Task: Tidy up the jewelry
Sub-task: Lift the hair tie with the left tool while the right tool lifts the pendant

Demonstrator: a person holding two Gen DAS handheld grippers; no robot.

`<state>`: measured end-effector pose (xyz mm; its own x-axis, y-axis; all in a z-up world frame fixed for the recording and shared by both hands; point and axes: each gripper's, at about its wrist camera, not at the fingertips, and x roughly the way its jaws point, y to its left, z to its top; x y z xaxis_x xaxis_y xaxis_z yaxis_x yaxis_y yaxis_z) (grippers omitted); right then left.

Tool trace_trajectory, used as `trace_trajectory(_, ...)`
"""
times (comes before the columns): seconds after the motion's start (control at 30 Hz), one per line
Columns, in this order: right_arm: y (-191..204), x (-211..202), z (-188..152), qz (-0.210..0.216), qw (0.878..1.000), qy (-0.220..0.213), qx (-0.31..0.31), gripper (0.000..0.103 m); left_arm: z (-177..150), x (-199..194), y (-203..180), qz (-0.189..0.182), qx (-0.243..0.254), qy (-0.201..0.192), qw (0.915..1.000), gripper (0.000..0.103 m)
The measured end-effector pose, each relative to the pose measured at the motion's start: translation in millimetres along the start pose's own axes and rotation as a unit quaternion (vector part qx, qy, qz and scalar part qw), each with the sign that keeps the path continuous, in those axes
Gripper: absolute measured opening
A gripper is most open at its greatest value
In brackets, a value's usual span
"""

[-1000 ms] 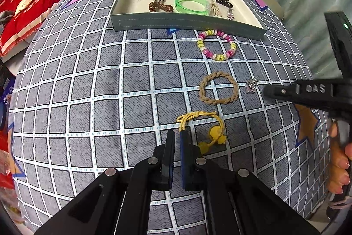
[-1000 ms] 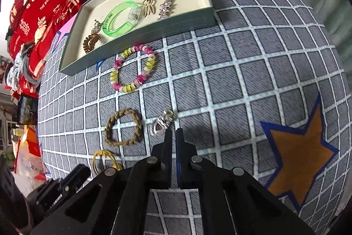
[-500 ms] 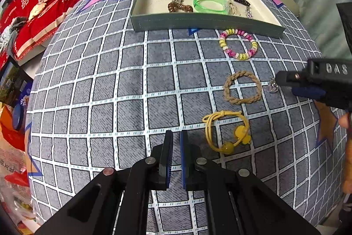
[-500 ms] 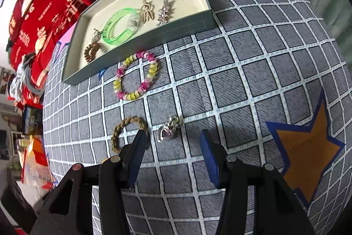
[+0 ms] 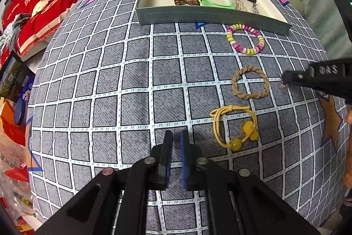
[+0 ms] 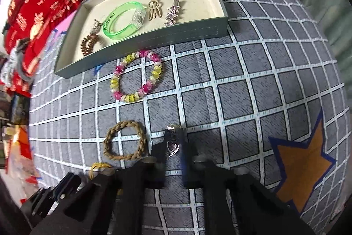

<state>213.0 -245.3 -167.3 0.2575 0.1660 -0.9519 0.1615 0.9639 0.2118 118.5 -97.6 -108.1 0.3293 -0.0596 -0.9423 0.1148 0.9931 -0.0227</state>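
Jewelry lies on a grey checked cloth (image 6: pixel 253 85): a silver heart pendant (image 6: pixel 172 146) sits pinched between the closed fingers of the right gripper (image 6: pixel 173 138), though blur makes the contact hard to judge. The left gripper (image 5: pixel 175 136) is opening over bare cloth, nothing between its jaws. Nearby lie a braided ring (image 6: pixel 125 139), a beaded bracelet (image 6: pixel 137 75), a yellow hair tie (image 5: pixel 234 124) and the tray (image 6: pixel 154 36).

left cam: above cloth's (image 5: pixel 110 89) near edge, steeply down, facing tray (image 5: pixel 211 17)
right cam: closer, same heading
shared: tray, braided ring (image 6: pixel 125 140), bead bracelet (image 6: pixel 137 76)
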Motion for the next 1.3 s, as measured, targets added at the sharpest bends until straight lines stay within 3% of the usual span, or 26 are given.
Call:
trace_trajectory(0.03, -4, -3, -2, 0.002, 1.0, -0.001, 0.001, 0.003, 1, 0, 1, 0.0, -0.002, 0.003, 1.0, 0.103)
trace_trajectory(0.1, -12, -6, -4, 0.008, 1.0, -0.001, 0.005, 0.003, 3, -2, -1, 0.011, -0.006, -0.015, 0.9998, 0.103)
trace_trajectory(0.3, -22, -14, -11, 0.019, 1.0, -0.005, 0.01, 0.003, 10, 12, -12, 0.005, 0.008, -0.016, 0.9998, 0.103)
trace_trajectory(0.63, -29, -24, -17, 0.032, 0.999, -0.006, 0.011, 0.003, 22, 38, -34, -0.035, 0.058, 0.002, 0.9977, 0.096)
trace_trajectory(0.7, -30, -26, -20, 0.033, 0.999, -0.005, 0.011, 0.003, 24, 39, -42, -0.04, 0.063, 0.0, 0.9972, 0.089)
trace_trajectory(0.87, -33, -31, -23, 0.037, 0.999, -0.004, 0.015, 0.003, 31, 40, -61, -0.073, 0.07, 0.003, 0.9948, 0.039)
trace_trajectory(0.9, -34, -32, -23, 0.038, 0.999, -0.004, 0.016, 0.003, 32, 42, -64, -0.07, 0.079, 0.006, 0.9944, 0.018)
trace_trajectory(0.93, -35, -33, -24, 0.039, 0.999, -0.004, 0.017, 0.003, 31, 41, -71, -0.063, 0.086, 0.003, 0.9943, 0.014)
trace_trajectory(1.07, -37, -36, -26, 0.046, 0.999, -0.004, 0.021, 0.003, 31, 39, -58, -0.098, 0.056, 0.008, 0.9936, 0.014)
trace_trajectory(1.3, -38, -45, -26, 0.058, 0.998, -0.008, 0.021, 0.003, 26, 17, -45, -0.117, 0.03, -0.011, 0.9926, 0.014)
